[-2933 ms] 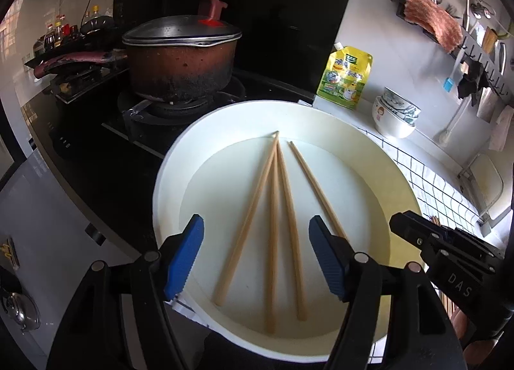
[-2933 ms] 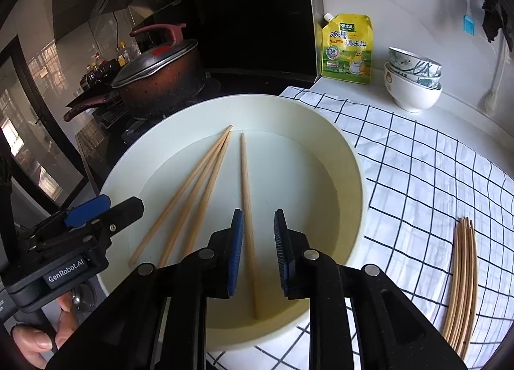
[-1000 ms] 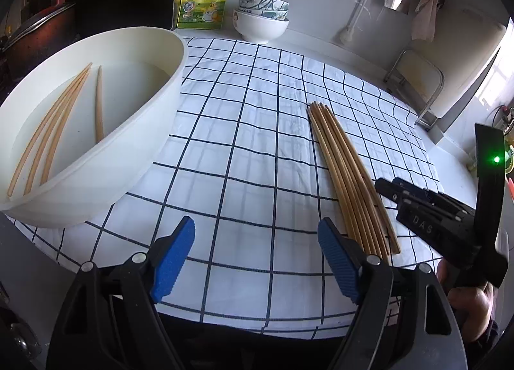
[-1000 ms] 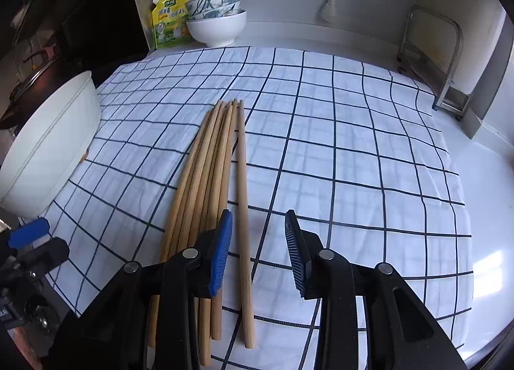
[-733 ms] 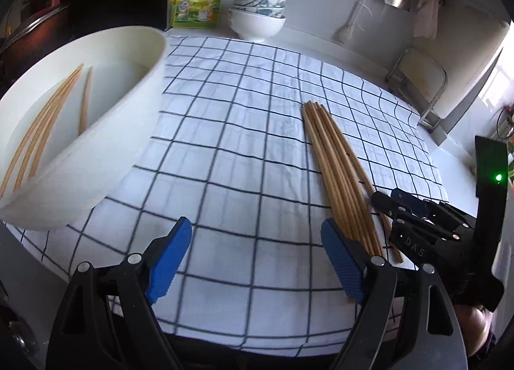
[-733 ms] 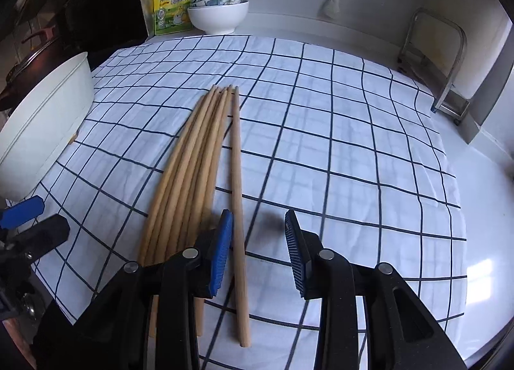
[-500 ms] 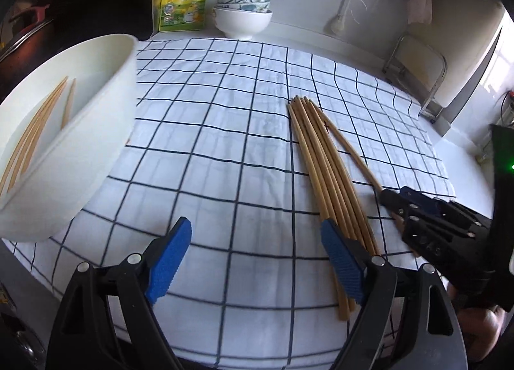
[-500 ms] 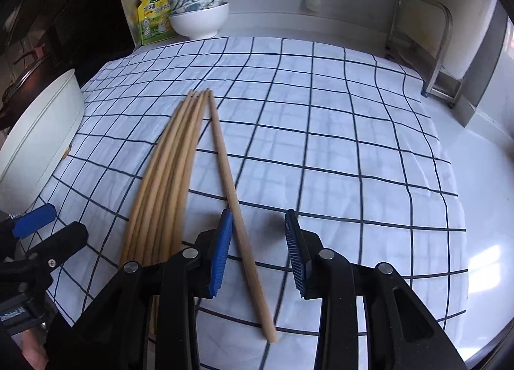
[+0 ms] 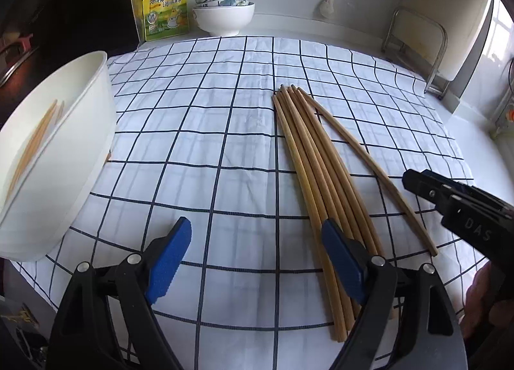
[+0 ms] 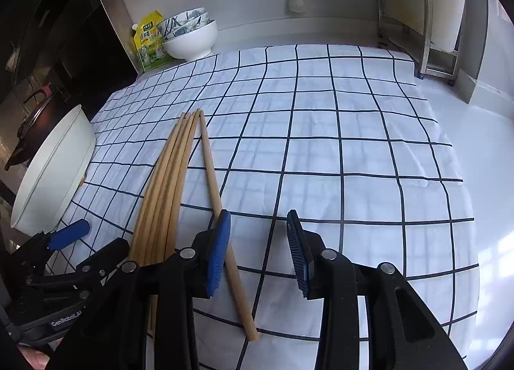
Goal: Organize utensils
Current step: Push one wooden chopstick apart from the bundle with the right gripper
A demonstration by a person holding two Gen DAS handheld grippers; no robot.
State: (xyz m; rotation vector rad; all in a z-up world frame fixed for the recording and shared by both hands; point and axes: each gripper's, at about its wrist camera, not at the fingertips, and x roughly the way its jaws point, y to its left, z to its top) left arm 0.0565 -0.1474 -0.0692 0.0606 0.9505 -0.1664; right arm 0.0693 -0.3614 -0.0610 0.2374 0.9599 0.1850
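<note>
Both my grippers hang empty: left gripper [image 9: 257, 257] wide, right gripper [image 10: 258, 254] narrower and opening; its frame hides the chopsticks' [image 10: 167, 183] near ends; white bowl [image 9: 64, 161] cropped.

White cloth with dark blue grid lines [image 9: 205, 132]: windowpane check, squares plain white. Pale tan wooden chopstick bundle [image 9: 316, 161] on cloth: uniform light wood, no markings. Large cream-white plastic basin [image 9: 74, 157] left of cloth: plain, same tan sticks inside. Yellow-green printed refill pouch [image 9: 165, 13] behind cloth. Stacked white bowls with blue-grey brush pattern [image 9: 223, 3] beside pouch; bottom bowl plain white. Black-framed left gripper [image 9: 257, 254], black-framed right gripper [image 10: 258, 252]: blue ribbed pads.
</note>
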